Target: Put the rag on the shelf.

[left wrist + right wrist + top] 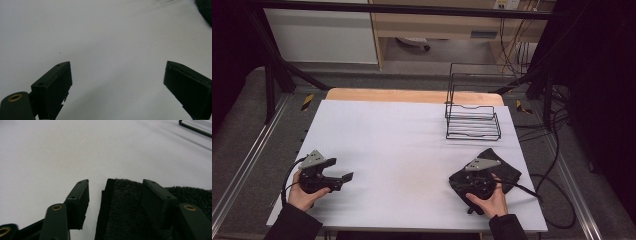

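A folded black towel (pixel 504 167) lies near the right front of the white table (pixel 402 140). My right gripper (pixel 460 181) sits at the towel's left end, held by a hand. In the right gripper view the gripper (pixel 115 188) straddles the towel's (pixel 125 217) folded edge. One jaw rests on the bare table with a gap to the edge, and the other lies on top of the pile. My left gripper (pixel 344 179) is at the left front, jaws wide apart. In the left gripper view the gripper (pixel 117 75) has nothing between its jaws.
A black wire rack (pixel 473 122) stands at the back right of the table, and its base wire (pixel 195 127) shows far off in the right gripper view. Black cables (pixel 557 200) trail off the table's right edge. A wooden strip (pixel 412 95) borders the far edge.
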`<state>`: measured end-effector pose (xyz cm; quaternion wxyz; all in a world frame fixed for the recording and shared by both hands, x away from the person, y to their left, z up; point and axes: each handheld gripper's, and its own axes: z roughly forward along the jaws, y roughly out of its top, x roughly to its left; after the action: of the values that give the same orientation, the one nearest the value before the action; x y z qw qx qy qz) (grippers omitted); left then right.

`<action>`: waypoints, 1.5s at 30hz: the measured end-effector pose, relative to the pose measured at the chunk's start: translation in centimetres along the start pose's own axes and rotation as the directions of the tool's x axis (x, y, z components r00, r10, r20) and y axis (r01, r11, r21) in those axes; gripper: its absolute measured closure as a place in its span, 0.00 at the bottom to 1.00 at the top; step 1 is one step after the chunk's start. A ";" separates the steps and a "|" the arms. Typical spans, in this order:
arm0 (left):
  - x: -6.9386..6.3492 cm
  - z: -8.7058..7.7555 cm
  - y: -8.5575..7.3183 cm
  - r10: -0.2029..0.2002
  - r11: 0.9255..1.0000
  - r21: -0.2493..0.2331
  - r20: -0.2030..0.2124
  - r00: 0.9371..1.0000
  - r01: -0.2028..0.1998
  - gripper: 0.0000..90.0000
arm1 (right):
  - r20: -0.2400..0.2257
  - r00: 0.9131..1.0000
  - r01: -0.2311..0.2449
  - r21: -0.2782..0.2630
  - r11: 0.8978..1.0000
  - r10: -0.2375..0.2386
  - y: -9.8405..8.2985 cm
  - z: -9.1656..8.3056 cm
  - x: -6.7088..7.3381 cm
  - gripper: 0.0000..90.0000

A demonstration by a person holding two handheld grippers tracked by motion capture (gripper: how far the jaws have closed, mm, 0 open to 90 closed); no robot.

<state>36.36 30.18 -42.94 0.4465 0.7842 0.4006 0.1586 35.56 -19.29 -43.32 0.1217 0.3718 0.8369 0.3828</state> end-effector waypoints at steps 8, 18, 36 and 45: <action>0.0 0.0 0.0 -0.002 1.000 0.004 0.002 1.000 0.002 0.09 | 0.054 0.997 0.062 0.022 0.998 -0.064 -0.4 1.2 0.2 0.66; 0.0 0.1 0.0 0.001 1.000 0.005 0.003 1.000 -0.001 0.10 | 0.079 0.989 0.122 0.051 0.991 -0.126 -0.1 1.6 0.4 0.87; 0.1 0.1 0.0 -0.003 1.000 0.006 -0.008 1.000 0.003 0.10 | 0.029 0.990 0.138 -0.022 0.990 -0.137 1.6 1.1 1.0 0.91; 0.1 0.1 0.0 -0.002 1.000 0.009 -0.013 1.000 0.003 0.09 | -0.034 0.984 0.173 -0.036 0.984 -0.174 3.1 2.4 3.1 0.91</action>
<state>36.48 30.25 -43.04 0.4407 0.7847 0.4051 0.1612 36.23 -14.39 -42.45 0.1453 0.2884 0.8618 0.3911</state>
